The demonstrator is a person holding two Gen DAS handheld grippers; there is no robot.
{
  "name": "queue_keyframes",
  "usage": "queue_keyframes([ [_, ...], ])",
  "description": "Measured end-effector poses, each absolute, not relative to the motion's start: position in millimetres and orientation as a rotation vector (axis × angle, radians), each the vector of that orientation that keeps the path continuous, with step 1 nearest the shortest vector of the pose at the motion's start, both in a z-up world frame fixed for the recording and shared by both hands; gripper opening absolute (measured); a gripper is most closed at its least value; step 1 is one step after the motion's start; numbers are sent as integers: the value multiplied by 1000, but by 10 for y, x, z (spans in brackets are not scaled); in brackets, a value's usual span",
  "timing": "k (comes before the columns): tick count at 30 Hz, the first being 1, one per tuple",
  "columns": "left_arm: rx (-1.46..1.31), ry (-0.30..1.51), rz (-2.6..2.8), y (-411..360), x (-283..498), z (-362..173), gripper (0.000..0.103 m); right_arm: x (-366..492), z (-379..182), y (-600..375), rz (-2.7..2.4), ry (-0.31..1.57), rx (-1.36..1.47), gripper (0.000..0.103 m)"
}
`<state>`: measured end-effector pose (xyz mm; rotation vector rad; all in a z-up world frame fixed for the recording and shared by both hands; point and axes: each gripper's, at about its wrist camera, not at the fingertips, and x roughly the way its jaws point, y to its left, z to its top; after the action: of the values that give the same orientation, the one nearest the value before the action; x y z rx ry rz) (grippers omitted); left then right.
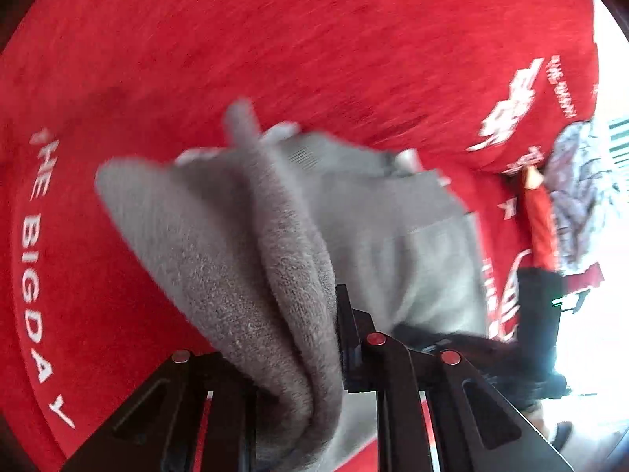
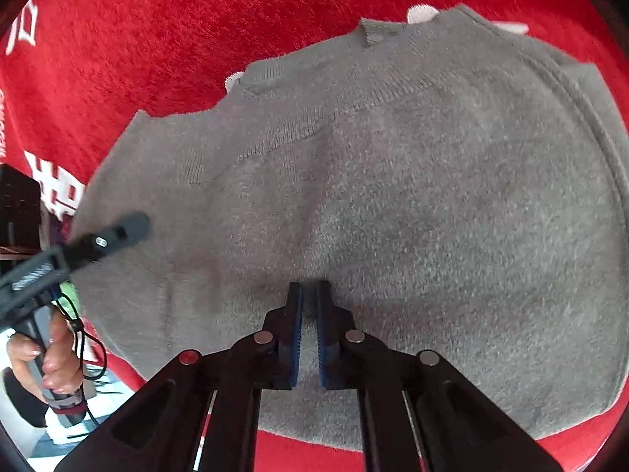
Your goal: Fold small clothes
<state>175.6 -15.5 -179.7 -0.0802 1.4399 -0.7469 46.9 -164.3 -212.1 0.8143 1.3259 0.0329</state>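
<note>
grey knit sweater (image 2: 373, 196) lies spread on the red cloth (image 2: 157, 39); left gripper (image 1: 298, 354) is clamped on a raised fold at one side (nearer the edge), right gripper (image 2: 309, 314) pinches knit mid-body, jaws near-closed.

Two fisheye views, each mounted on a handheld gripper and looking forward and steeply down along its fingers. Both sit close above a grey knitted garment (image 2: 373, 181) lying on a red cloth (image 1: 275, 39), which both views share.
</note>
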Motion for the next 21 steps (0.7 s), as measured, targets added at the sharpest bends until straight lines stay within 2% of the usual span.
queue_keyframes([
  [11,49,1343,-1004,-1739,1457,-1168,19,-212,-1800,-2675,15,1127,1069,6],
  [17,128,1370,-1088,-2594,1088,-1441,19,-567,-1933,-3205,-63,1068,1195,8],
  [21,212,1390,-1053,-2808,946,-1650,19,-785,-2181,-3400,-84,1042,1345,9],
])
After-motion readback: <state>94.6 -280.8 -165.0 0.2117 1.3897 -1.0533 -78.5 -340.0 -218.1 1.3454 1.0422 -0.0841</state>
